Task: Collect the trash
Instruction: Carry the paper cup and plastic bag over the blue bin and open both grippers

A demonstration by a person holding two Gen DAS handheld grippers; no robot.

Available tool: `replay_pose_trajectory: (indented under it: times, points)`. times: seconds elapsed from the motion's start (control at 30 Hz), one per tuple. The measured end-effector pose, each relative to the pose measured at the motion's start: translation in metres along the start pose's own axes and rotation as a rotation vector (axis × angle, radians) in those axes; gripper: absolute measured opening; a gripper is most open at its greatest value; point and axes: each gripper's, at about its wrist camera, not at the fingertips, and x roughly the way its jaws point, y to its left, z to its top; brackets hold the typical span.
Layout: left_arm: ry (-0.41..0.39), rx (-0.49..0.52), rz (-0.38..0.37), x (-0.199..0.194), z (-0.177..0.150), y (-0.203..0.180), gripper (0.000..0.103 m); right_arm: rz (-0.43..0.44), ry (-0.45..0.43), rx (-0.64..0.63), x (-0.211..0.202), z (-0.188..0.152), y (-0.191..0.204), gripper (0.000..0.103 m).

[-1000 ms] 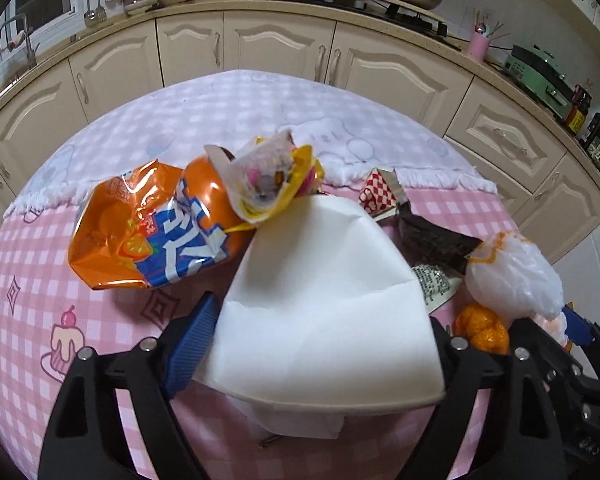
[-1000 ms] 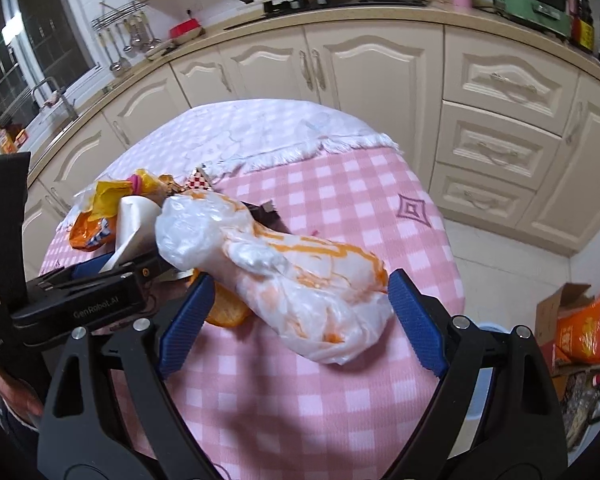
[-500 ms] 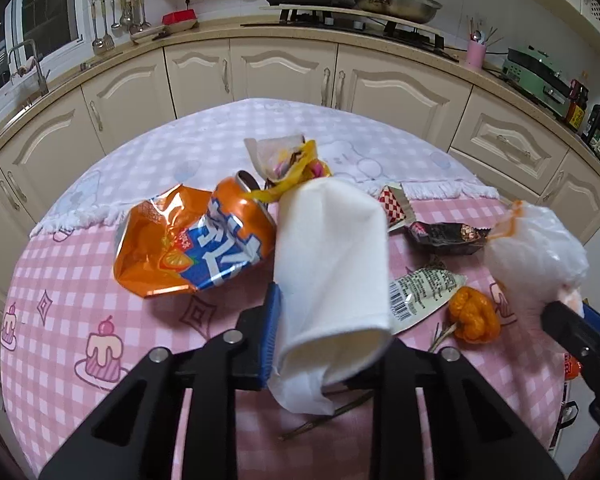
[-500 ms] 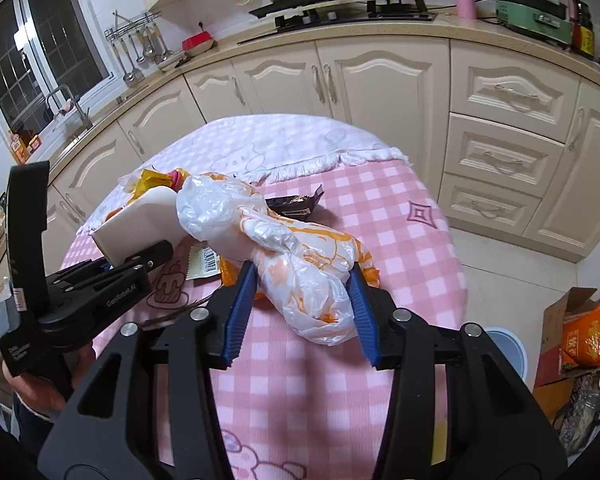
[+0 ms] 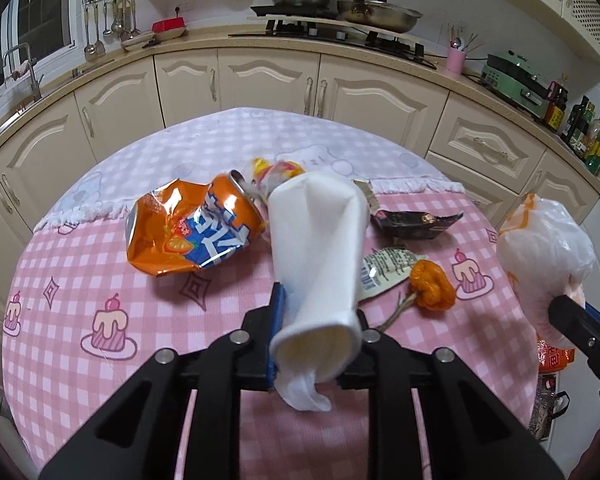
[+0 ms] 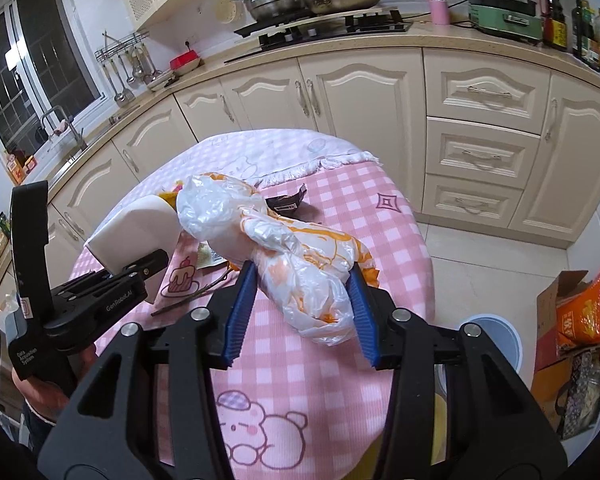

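Observation:
My left gripper [image 5: 318,308] is shut on a crushed white paper cup [image 5: 320,248] and holds it above the table; the cup also shows in the right wrist view [image 6: 134,236]. My right gripper [image 6: 300,280] is shut on a crumpled white plastic bag with orange print [image 6: 284,248], lifted off the table; it also shows at the right of the left wrist view [image 5: 544,252]. On the pink checked tablecloth [image 5: 100,280] lie a crushed orange can [image 5: 196,228], a black wrapper [image 5: 416,224], a barcode wrapper [image 5: 384,268], an orange peel with a stem [image 5: 432,284] and a yellow wrapper [image 5: 276,170].
Cream kitchen cabinets [image 6: 360,92] curve round behind the table. On the floor to the right are a white bin [image 6: 496,340], a cardboard box and an orange bag [image 6: 592,312]. A stove with pots [image 5: 320,0] stands on the counter.
Both grippers closed from open onto their items, the left on the paper cup, the right on the plastic bag, and both rose and drew back from the table.

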Motion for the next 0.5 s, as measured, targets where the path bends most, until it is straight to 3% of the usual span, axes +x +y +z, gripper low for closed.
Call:
replay_pose_trajectory:
  times: [0.23, 0.5]
  points:
    - [-0.025, 0.047, -0.042, -0.019, -0.009, -0.023, 0.019, -0.014, -0.022, 0.026, -0.021, -0.009, -0.008, 0.045]
    - [-0.041, 0.152, -0.111, -0.037, -0.023, -0.078, 0.019, -0.052, -0.055, 0.086, -0.051, -0.022, -0.039, 0.045]
